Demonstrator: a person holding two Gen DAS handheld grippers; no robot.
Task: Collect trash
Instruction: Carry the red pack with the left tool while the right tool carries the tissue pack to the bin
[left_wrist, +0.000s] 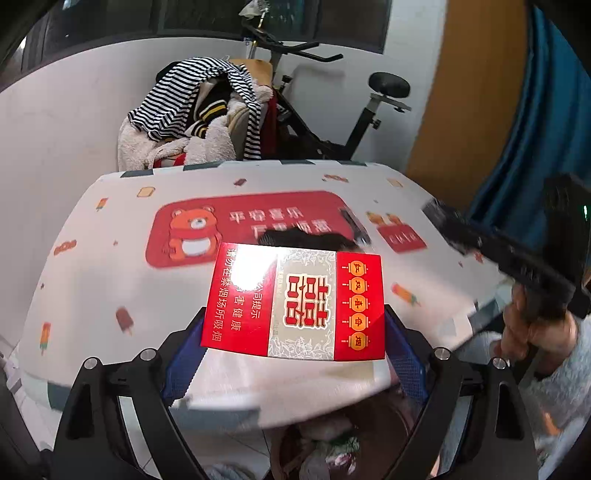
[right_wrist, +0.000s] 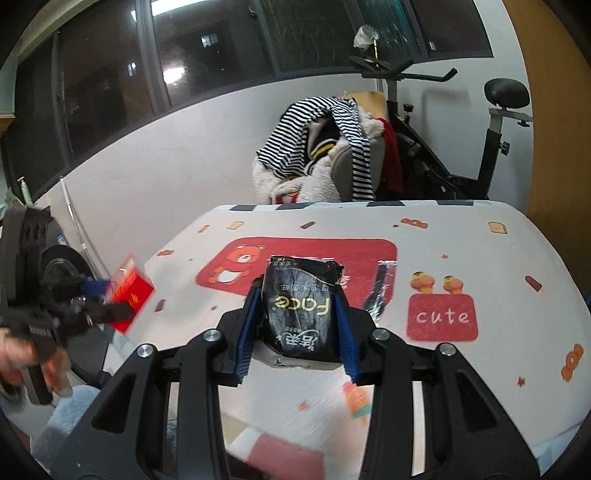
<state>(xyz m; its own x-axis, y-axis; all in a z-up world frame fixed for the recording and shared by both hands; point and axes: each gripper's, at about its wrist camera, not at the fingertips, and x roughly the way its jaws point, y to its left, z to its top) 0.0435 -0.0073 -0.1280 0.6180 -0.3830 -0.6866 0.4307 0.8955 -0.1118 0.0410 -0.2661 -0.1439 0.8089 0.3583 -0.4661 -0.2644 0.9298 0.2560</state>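
A red and silver cigarette box (left_wrist: 291, 302) sits crosswise between the blue pads (left_wrist: 184, 354) of my left gripper (left_wrist: 293, 332), which is shut on it above the table's near edge. The same box (right_wrist: 131, 291) and left gripper (right_wrist: 92, 295) show blurred at the left of the right wrist view. My right gripper (right_wrist: 299, 325) is shut on a black tissue pack (right_wrist: 301, 314) with "Face" printed on it, held over the table. The right gripper (left_wrist: 509, 254) appears blurred at the right of the left wrist view. A crumpled clear and black wrapper (right_wrist: 382, 291) lies on the tablecloth.
The table (right_wrist: 480, 240) has a white cloth printed with a red bear panel. Below its near edge a brown bin (left_wrist: 332, 443) holds wrappers. Behind the table stand a chair piled with clothes (left_wrist: 192, 118) and an exercise bike (left_wrist: 354, 122). A blue curtain (left_wrist: 535, 129) hangs at the right.
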